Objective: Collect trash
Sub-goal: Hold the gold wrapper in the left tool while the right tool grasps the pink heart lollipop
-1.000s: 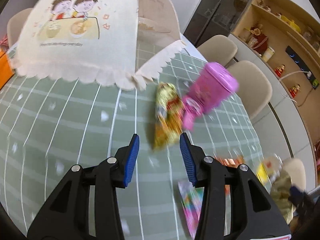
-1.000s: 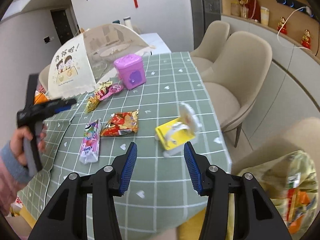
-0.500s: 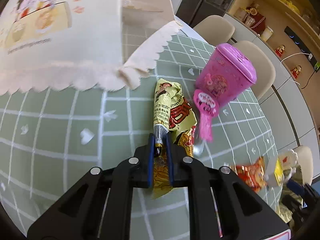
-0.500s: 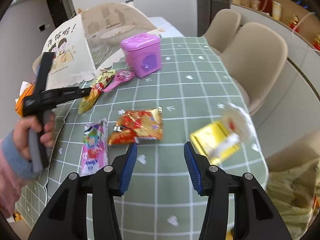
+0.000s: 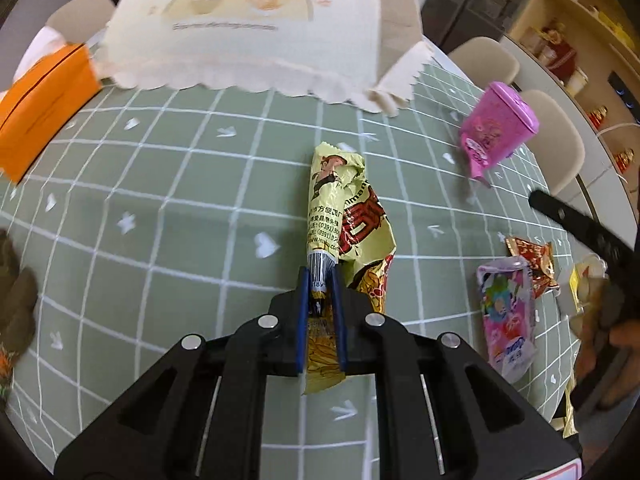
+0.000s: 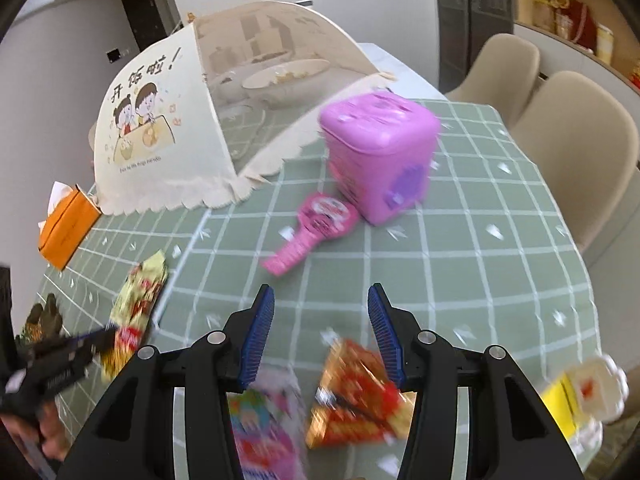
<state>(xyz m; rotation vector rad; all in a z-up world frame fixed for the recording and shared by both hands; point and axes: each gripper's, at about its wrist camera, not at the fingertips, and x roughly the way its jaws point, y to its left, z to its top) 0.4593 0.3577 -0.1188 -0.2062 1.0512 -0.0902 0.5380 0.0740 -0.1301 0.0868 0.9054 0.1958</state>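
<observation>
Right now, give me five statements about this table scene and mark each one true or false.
1. The left gripper is shut on the yellow snack wrapper. True.
2. The right gripper holds the red wrapper. False: its jaws stand open, empty, above that wrapper.
3. The pink container lies tipped on its side. False: it stands upright.
4. An orange tissue box sits beside the food cover. True.
5. The pink fan-shaped toy is under the food cover. False: it lies on the green tablecloth beside the pink container.
</observation>
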